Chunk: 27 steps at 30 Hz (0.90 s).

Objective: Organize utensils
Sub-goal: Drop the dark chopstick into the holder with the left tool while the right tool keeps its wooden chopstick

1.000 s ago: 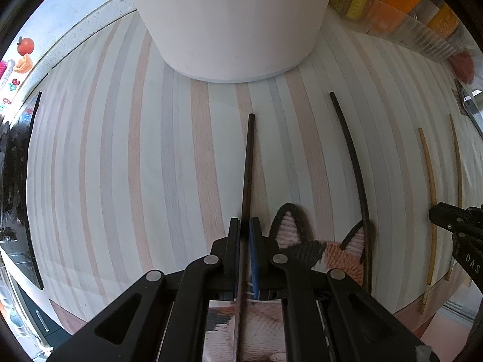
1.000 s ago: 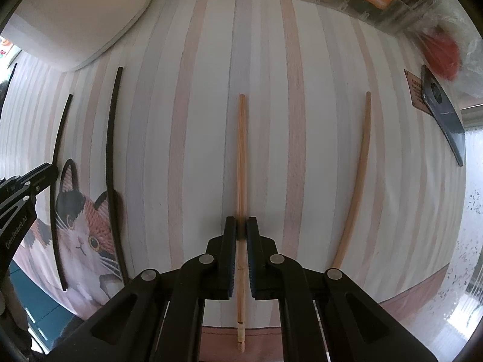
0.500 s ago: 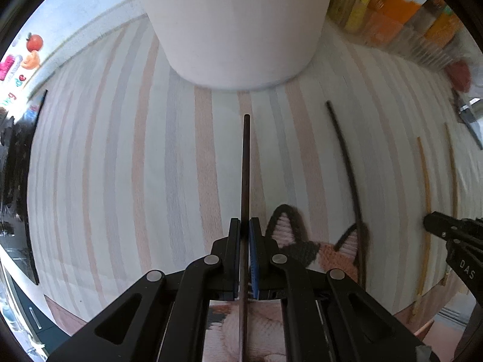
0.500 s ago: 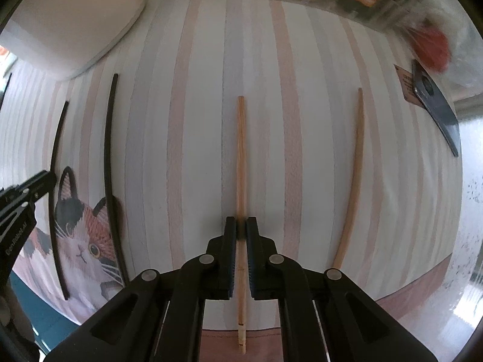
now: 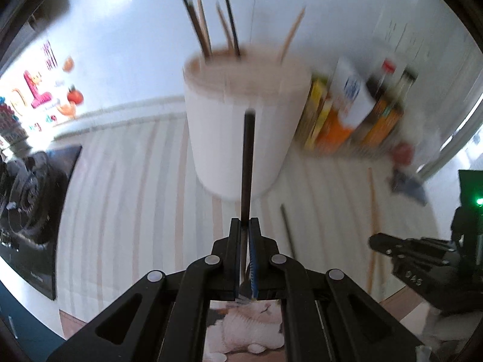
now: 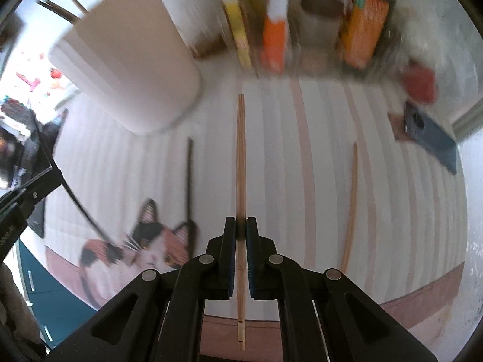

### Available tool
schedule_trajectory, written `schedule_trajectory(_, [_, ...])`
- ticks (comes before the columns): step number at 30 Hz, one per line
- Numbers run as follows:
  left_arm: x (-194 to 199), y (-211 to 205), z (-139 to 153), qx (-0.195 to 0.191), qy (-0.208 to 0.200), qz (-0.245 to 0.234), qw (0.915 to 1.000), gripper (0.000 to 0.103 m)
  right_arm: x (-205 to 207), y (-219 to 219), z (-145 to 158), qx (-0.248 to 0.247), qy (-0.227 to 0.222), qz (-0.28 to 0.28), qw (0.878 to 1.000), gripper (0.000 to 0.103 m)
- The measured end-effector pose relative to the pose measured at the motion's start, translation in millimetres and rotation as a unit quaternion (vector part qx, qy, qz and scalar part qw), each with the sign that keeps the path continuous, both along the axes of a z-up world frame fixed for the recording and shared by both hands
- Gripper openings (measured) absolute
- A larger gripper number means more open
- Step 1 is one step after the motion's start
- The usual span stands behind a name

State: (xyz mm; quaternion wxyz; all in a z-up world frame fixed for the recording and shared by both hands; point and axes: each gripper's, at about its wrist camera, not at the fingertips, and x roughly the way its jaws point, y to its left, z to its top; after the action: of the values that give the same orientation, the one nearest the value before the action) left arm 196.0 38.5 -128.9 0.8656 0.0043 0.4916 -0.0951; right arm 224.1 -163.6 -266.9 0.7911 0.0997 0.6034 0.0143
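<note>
Both tongs risen off the striped mat (image 6: 302, 181), left tongs (image 5: 245, 229) clamping black chopstick (image 5: 247, 163); right tongs (image 6: 241, 229) clamping wooden chopstick (image 6: 240, 157)

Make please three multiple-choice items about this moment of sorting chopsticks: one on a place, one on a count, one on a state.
1. Where does the white holder stand?
A. on the striped mat
B. on the stove
C. on the floor

2. How many chopsticks lie loose on the striped mat in the right wrist view?
A. none
B. two
C. five

3. What is the state of the left gripper?
A. wide open
B. shut on nothing
C. shut on the dark chopstick

Answers:
1. A, its base sits on the stripes, beside the packets.
2. B, one black chopstick on the mat and one wooden chopstick on the mat lie there, while the right gripper holds the wooden chopstick.
3. C, the dark chopstick runs out from between its closed fingers.
</note>
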Motion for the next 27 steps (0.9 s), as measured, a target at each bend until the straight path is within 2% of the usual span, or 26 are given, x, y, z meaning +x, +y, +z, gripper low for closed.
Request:
schedule_trajectory(5, [5.7,1.6,58.5,-0.033,-0.063,0.000,0.9975,0.002,9.1,-0.8,61.8,0.021,-0.071,0.001,0.997,0.007])
schedule_trajectory(9, [9.6,2.9,105.9,-0.056,-0.110,-0.001,0.9924,0.001,30.8,4.2,118.4,0.036,-0.133,-0.001,0.990,0.007])
schedule_trajectory(15, [19.1,0.5,157.8,-0.076,-0.167,-0.007,0.9830,0.000,67.1,5.5,188.9,0.044,-0.206,-0.005,0.978,0.007])
schedule_trajectory(16, [22.7,-0.6,161.8,-0.077,-0.166,-0.014,0.9830,0.000,72.7,5.0,195.0,0.043,-0.214,-0.005,0.976,0.007])
schedule_trajectory(19, [30.8,4.7,148.8,-0.089,-0.131,-0.027,0.9870,0.003,86.4,8.6,206.2,0.037,-0.216,-0.002,0.976,0.007])
schedule_trajectory(21, [34.5,8.1,124.9,-0.073,-0.102,-0.021,0.9919,0.006,90.5,8.3,198.5,0.040,-0.198,-0.003,0.979,0.007])
schedule_trajectory(22, [37.3,11.2,111.0,-0.074,-0.081,-0.013,0.9939,0.012,89.1,8.1,190.8,0.037,-0.187,-0.003,0.982,0.007])
schedule_trajectory(23, [41.6,17.1,86.3,-0.076,-0.049,-0.001,0.9959,0.022,87.3,6.7,179.6,0.034,-0.173,-0.003,0.984,0.007])
schedule_trajectory(25, [44.7,26.3,45.2,-0.072,-0.016,0.027,0.9969,0.039,79.5,1.1,141.5,0.031,-0.129,-0.010,0.991,0.007])
schedule_trajectory(27, [43.1,35.5,9.8,-0.073,0.017,0.049,0.9960,0.040,67.6,-7.3,100.3,0.030,-0.086,-0.018,0.996,0.007])
